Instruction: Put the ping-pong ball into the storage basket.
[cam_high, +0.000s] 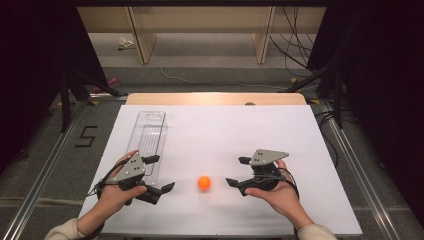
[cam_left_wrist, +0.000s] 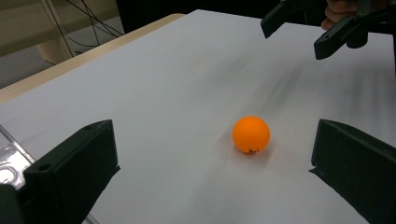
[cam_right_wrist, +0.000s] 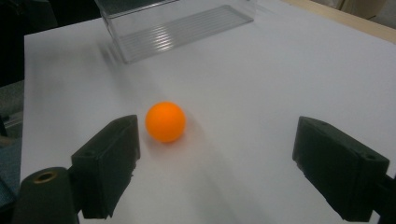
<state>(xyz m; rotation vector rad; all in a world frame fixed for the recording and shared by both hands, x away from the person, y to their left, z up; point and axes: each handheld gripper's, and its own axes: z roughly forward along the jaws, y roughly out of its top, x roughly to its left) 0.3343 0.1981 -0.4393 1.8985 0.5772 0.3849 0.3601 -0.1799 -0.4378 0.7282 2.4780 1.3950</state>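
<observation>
An orange ball (cam_high: 204, 182) rests on the white table top (cam_high: 225, 125) near the front, between the two grippers. My left gripper (cam_high: 162, 173) is held to the ball's left, open, its jaws pointing right toward it. My right gripper (cam_high: 236, 171) is to the ball's right, open, pointing left. In the left gripper view the ball (cam_left_wrist: 251, 134) lies just ahead of the wide jaws, nearer the right one, and the right gripper (cam_left_wrist: 295, 36) hangs open beyond it. The right gripper view has the ball (cam_right_wrist: 165, 121) close to the left jaw, untouched.
A long clear plastic box (cam_high: 150, 140) lies on the table's left side, just behind the left hand; its ribbed base (cam_right_wrist: 177, 28) is beyond the ball in the right gripper view. Bare white surface stretches across the middle and right. Wooden legs and cables stand beyond the far edge.
</observation>
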